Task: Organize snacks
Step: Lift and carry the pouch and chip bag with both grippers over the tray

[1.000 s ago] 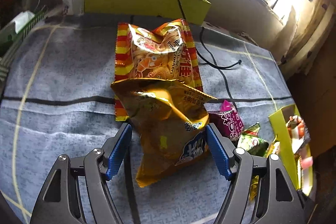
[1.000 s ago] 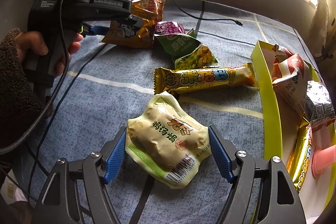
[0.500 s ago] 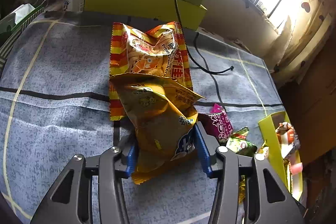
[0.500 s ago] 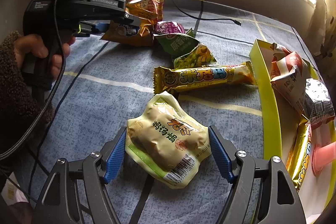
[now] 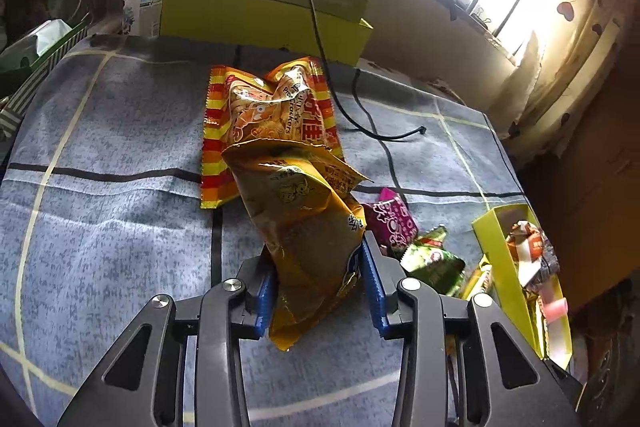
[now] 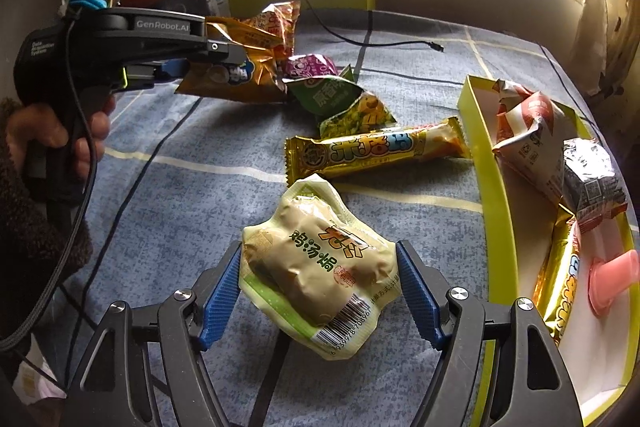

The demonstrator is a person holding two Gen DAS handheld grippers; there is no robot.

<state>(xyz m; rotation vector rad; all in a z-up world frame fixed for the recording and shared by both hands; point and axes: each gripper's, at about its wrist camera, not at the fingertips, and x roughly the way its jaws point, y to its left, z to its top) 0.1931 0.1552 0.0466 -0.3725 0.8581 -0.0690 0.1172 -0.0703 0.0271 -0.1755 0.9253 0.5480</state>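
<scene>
Left tool (image 5: 318,291) pinched on orange chip bag (image 5: 308,227), mid-pack.

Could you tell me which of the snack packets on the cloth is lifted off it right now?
The golden-orange chip bag, pinched in the left gripper; the others lie flat.

Open blue cloth (image 6: 168,187) lies left of the snack packets (image 6: 352,107); the yellow tray's wall (image 6: 486,163) bars the right.
</scene>
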